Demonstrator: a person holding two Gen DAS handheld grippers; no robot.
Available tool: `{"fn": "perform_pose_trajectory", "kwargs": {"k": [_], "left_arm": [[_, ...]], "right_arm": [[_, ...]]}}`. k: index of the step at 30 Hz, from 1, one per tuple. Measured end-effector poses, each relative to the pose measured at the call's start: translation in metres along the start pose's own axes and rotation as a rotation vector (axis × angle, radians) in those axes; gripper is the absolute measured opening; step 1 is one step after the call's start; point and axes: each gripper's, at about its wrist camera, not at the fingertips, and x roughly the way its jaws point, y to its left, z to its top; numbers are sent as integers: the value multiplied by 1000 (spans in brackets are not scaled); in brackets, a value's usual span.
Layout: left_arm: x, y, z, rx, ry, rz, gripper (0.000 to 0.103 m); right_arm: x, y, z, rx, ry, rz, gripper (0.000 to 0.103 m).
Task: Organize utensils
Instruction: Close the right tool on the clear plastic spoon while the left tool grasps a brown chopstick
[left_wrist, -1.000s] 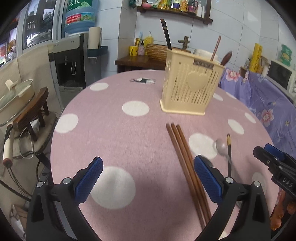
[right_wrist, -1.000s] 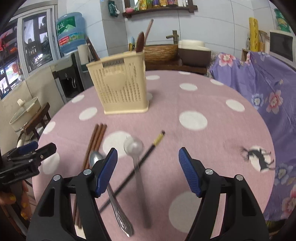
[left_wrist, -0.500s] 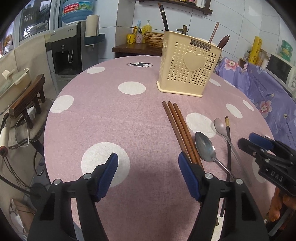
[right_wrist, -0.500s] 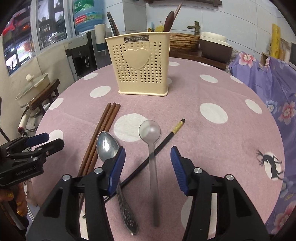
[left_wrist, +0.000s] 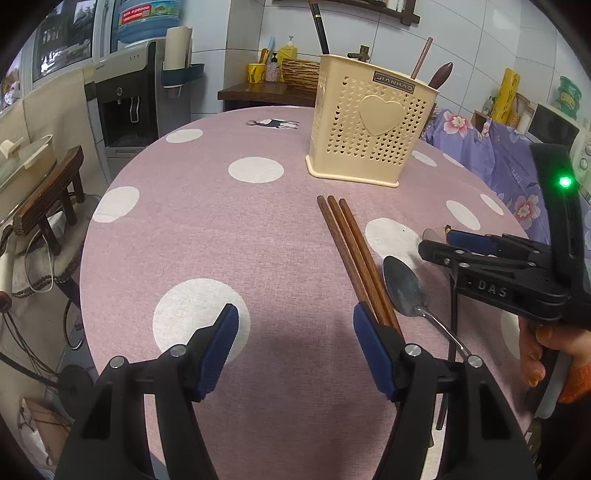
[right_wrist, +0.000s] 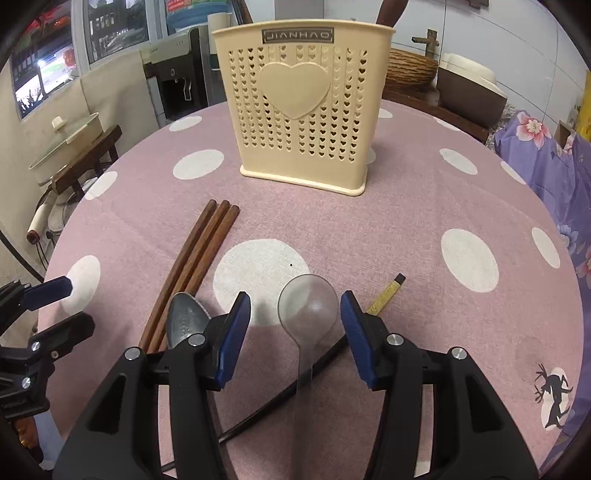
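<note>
Left wrist view, cream utensil holder (left_wrist: 371, 122) holding upright utensils (left_wrist: 439, 75), both grippers parted, gripping nothing

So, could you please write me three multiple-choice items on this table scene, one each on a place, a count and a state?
1. Where does the clear plastic spoon lie?
A. inside the holder
B. on the cloth between the right gripper's pads
C. on top of the brown chopsticks

2. How many brown chopsticks lie side by side on the tablecloth?
A. one
B. three
C. five

3. How does the cream utensil holder stand?
A. upright
B. tipped on its side
C. upside down

Answers: 1 B, the bowl sits between the blue pads, not yet gripped; 2 B, three tips show together; 3 A, its base is flat on the cloth with handles sticking out of the top.
</note>
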Motion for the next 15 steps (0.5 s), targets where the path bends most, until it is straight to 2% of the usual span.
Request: {"fn": "perform_pose_trajectory", "kwargs": {"k": [4, 7, 10, 15], "left_arm": [[1, 1, 0, 0, 5, 2, 65], [4, 1, 3, 4, 10, 3, 64], [10, 1, 11, 16, 16, 2, 64], [21, 1, 28, 20, 29, 3, 64]], "right_arm": [[8, -1, 1, 8, 18, -6, 51], [14, -1, 1, 12, 44, -15, 42], [15, -2, 0, 19, 45, -20, 37], [14, -1, -2, 28, 49, -35, 37]]}}
